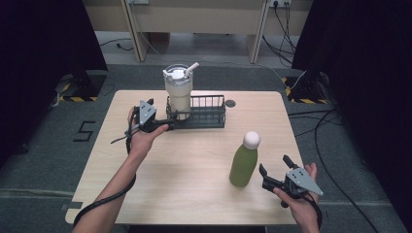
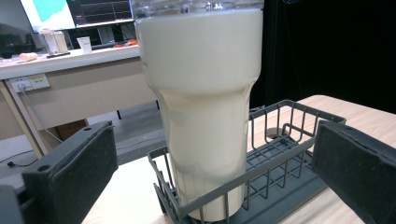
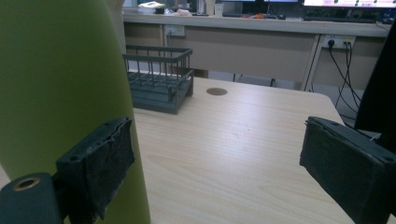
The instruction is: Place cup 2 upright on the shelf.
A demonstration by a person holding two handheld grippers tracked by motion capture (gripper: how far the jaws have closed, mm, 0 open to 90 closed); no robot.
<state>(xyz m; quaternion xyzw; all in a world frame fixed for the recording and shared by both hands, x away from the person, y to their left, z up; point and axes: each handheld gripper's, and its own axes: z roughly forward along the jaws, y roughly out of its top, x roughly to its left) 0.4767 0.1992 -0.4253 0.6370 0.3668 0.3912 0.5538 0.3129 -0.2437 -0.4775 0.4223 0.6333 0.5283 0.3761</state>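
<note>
Nearest to me, my right gripper (image 1: pixel 273 170) hovers just beside the tall green bottle with a round white cap (image 1: pixel 244 160), which stands upright on the light wooden table (image 1: pixel 194 160). Its jaws are spread wide; in the right gripper view one pad is close to the bottle's wall and the other is well apart from it, so nothing is pinched. Farther away, my left gripper (image 1: pixel 163 121) is also spread, at the left end of the dark wire rack (image 1: pixel 210 115). The cream-coloured tumbler with a clear lid and a straw (image 1: pixel 178 93) stands upright inside that end. I judge the tumbler is already placed, and the bottle is next. For this I must bring the right jaws around the bottle's body and press them together.
</note>
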